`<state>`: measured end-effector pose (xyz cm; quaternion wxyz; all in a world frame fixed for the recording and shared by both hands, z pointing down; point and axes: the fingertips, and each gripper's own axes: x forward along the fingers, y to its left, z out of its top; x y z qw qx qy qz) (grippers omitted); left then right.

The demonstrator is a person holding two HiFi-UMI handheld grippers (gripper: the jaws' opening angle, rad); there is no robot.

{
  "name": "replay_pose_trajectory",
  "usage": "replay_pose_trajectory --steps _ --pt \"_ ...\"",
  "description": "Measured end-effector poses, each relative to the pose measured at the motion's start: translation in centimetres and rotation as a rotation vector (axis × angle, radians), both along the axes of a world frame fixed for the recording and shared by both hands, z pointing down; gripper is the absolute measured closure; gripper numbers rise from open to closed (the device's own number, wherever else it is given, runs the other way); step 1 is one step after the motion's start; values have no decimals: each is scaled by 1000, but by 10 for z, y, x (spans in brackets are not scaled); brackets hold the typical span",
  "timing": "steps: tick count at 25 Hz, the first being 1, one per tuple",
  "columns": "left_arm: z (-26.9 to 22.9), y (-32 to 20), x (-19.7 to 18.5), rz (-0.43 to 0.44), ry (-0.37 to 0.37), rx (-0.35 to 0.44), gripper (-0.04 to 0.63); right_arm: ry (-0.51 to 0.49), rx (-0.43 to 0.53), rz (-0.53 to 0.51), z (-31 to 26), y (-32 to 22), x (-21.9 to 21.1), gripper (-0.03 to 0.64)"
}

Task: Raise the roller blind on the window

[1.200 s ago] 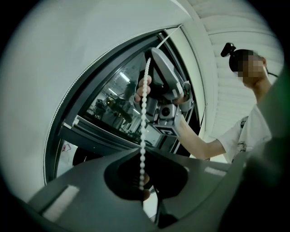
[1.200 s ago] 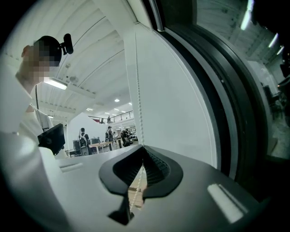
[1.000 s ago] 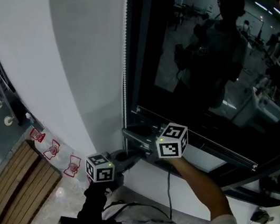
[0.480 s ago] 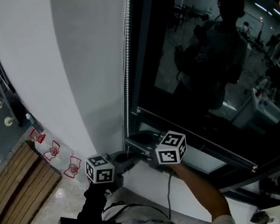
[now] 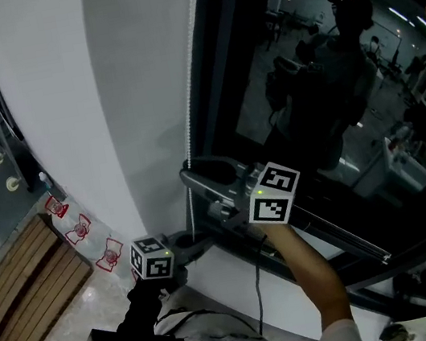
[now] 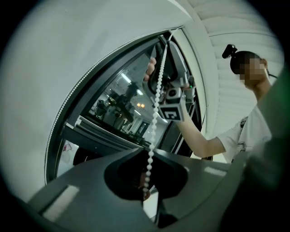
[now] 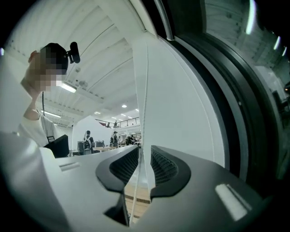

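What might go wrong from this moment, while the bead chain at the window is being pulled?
1. Only the left gripper is shut on the bead chain; if beads slip out, the chain could run back.
2. The right gripper has just been opening, with a thin strand loose between its fingers; reclosing might miss it.

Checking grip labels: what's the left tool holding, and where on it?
Left tool is shut on the blind's bead chain, pinched low on its hanging run.
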<state>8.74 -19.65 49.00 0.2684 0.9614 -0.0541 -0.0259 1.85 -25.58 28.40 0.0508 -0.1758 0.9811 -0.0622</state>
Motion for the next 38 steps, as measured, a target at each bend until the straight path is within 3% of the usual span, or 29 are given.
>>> replay_pose_trajectory --steps 5,10,15,26,35,38 --pt "1 -1 0 0 -1 1 597 1 131 -20 -65 -2 -8 543" --pt "3 0 -1 0 -5 1 597 -88 197 -31 -130 -3 -2 545" --pt "5 0 -1 -4 -6 -4 597 -104 250 -60 -175 -5 -5 548" --pt "10 1 -3 -9 -7 -13 597 -162 293 -49 -218 -9 4 561" --pt "12 4 -1 -7 -8 -20 597 -141 344 -59 -256 -6 -5 572" --pt "12 3 -2 -12 -8 -21 597 -159 345 -48 -261 -6 -4 613"
